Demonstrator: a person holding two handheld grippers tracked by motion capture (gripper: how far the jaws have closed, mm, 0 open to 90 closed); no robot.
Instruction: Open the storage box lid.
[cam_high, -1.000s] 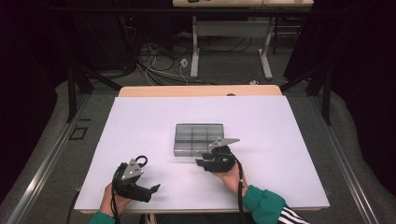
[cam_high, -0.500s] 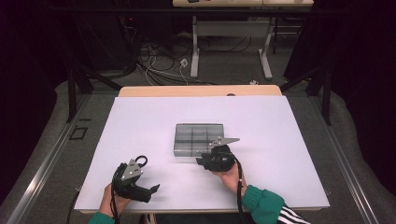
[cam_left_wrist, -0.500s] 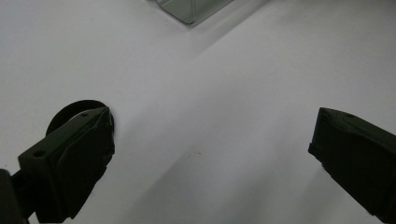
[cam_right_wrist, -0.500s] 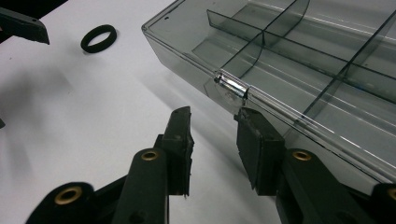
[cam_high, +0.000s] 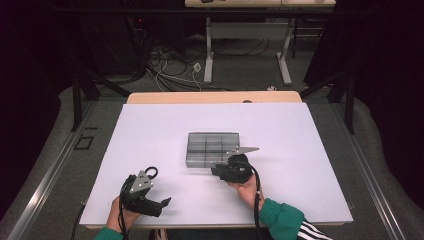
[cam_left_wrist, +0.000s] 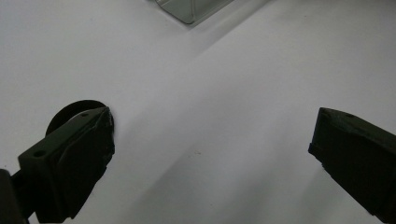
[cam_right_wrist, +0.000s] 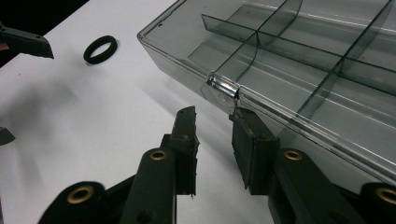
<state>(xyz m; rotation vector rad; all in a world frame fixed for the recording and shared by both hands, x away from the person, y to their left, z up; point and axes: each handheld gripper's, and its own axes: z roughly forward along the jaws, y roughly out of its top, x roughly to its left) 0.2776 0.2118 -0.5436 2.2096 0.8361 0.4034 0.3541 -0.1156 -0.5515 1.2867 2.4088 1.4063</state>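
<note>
A smoky clear plastic compartment box (cam_high: 212, 145) lies shut at the middle of the white table. My right gripper (cam_high: 215, 170) lies low at its front edge, pointing left along it. In the right gripper view the box (cam_right_wrist: 303, 60) fills the right side and its small clear latch tab (cam_right_wrist: 223, 91) sits just past my right gripper (cam_right_wrist: 215, 119). The jaws have just been closing; a gap remains and the pads press on nothing. My left gripper (cam_high: 157, 189) rests near the front left, wide open (cam_left_wrist: 210, 135), with a black ring (cam_left_wrist: 70, 109) beside its left jaw.
The black ring (cam_right_wrist: 100, 49) lies flat on the table (cam_high: 300, 140) to the left of the box, with a jaw tip of the left gripper (cam_right_wrist: 25, 43) close by. The box corner (cam_left_wrist: 187, 9) is far ahead of the left gripper. Desk legs and cables stand beyond the table.
</note>
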